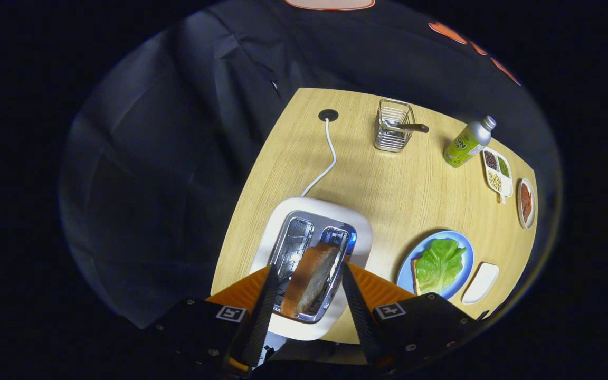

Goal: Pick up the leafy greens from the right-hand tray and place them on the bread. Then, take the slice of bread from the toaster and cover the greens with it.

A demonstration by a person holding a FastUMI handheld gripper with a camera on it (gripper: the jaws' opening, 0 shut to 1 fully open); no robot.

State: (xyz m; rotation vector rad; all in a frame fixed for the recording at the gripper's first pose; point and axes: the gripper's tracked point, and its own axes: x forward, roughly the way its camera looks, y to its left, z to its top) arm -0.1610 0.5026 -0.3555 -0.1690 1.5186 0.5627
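While the gripper (304, 295) hovers above the white toaster (312, 264), its jaws stand wide open with a bread slice (309, 279) between them, untouched by either finger. That slice stands tilted in the toaster's right-hand slot. To the right on the wooden surface (388, 179), a blue plate (465, 250) carries another bread slice (415, 272) topped with lettuce (438, 264). An empty white tray (481, 282) lies just beside it.

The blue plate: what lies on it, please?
On the blue plate lies bread with leafy greens on top; they hide most of the slice. The gripper is open around the toaster's slice.
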